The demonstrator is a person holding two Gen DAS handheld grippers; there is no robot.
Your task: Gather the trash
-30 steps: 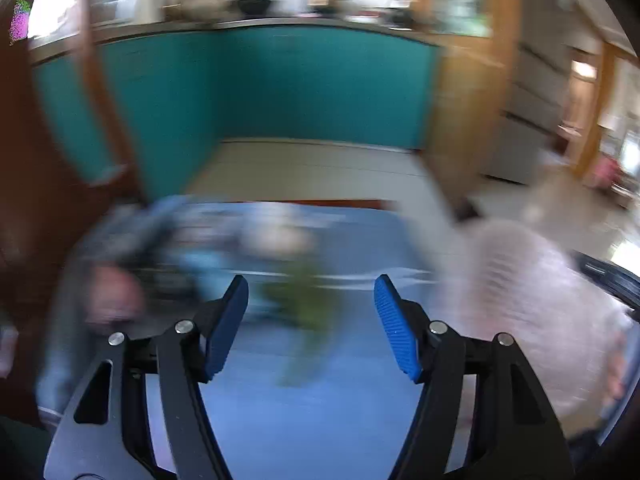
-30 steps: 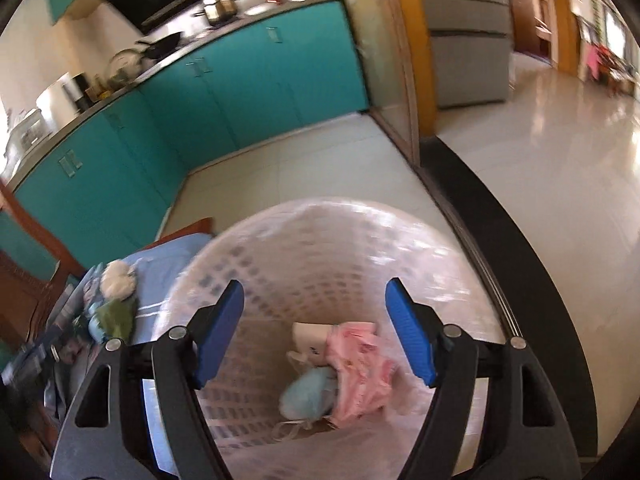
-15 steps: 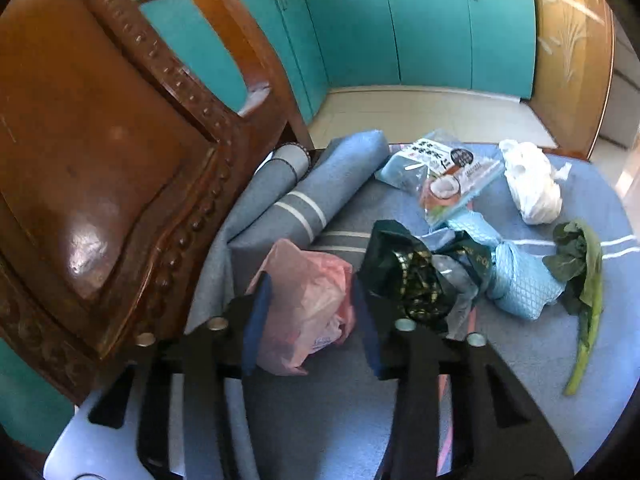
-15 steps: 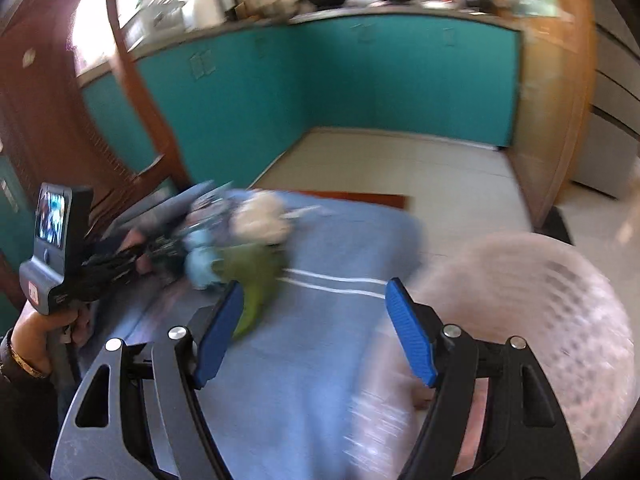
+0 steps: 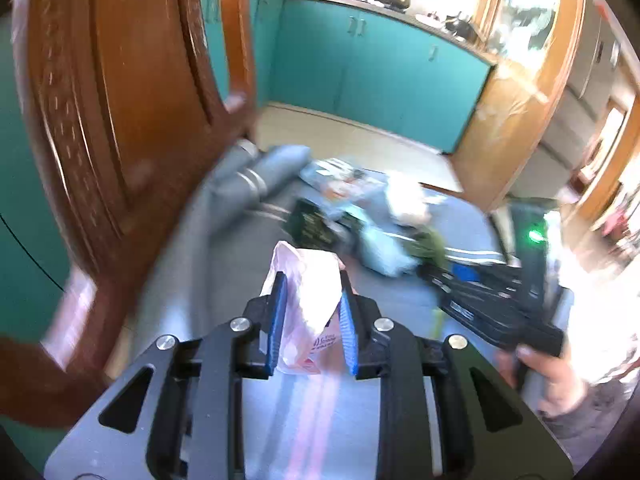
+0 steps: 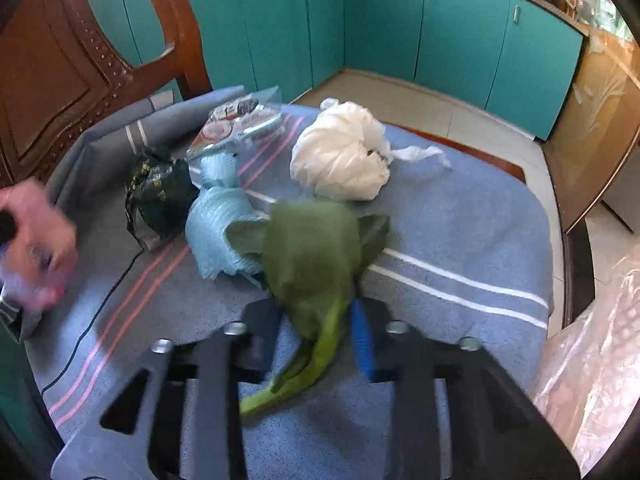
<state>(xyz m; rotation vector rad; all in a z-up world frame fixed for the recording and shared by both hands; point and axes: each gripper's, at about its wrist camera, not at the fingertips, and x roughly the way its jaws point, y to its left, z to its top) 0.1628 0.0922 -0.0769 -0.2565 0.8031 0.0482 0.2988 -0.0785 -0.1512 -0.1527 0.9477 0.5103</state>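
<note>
- Ahead, left claw [image 5: 311, 322] closing, clamped on pink bag [image 5: 308, 292]; dark wrapper [image 5: 310, 224] just beyond.
- Right claw [image 6: 320, 340] closing on green leaf [image 6: 312, 256]; white bag [image 6: 340, 156] beyond, blue net [image 6: 218, 224] left.

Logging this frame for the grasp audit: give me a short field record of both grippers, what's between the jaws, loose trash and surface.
left gripper: closing, pink bag between the jaws
right gripper: closing, green leaf stem between the jaws
loose trash: white bag, blue net, dark wrapper, snack packet
surface: blue cloth
bin: pale basket, right edge
</note>
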